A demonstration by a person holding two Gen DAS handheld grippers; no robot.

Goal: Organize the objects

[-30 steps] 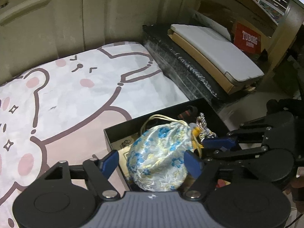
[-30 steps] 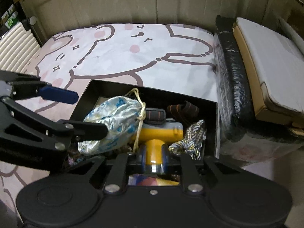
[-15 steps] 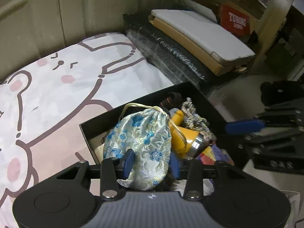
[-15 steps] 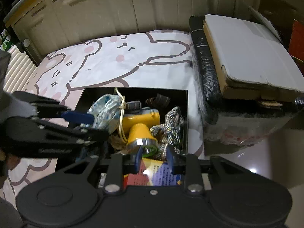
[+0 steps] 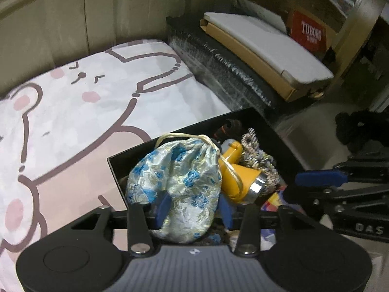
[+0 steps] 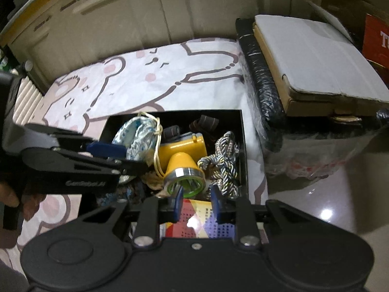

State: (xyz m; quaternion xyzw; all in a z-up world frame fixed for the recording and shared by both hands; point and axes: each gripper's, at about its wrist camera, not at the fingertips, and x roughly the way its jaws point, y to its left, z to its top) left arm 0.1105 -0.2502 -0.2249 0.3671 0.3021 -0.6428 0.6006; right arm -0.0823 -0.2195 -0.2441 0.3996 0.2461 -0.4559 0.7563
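A black open box [image 5: 116,168] sits on a bear-print blanket and holds several things. My left gripper [image 5: 193,208] has a blue-flowered drawstring pouch [image 5: 180,175] between its pads, which press into the fabric while the jaws are opening. Beside the pouch lie a yellow headlamp [image 5: 240,180] and a braided cord [image 5: 260,160]. My right gripper [image 6: 196,205] hovers at the box's near edge, its fingers a little apart with nothing between them. The headlamp's [image 6: 182,150] lens is just past its tips, and a colourful booklet [image 6: 206,221] lies underneath. In this view the pouch [image 6: 136,138] is at the left.
The bear-print blanket [image 5: 73,121] spreads to the left and back. A black-wrapped bundle topped by a flat cardboard box [image 6: 304,56] runs along the right. A red Tuborg carton [image 5: 311,34] stands behind it. Cabinet doors close the back and glossy floor [image 6: 316,194] lies to the right.
The left jaws went from wide around the pouch to pinching it, then eased slightly. The right gripper drew back from the headlamp toward the box's near edge and rolled.
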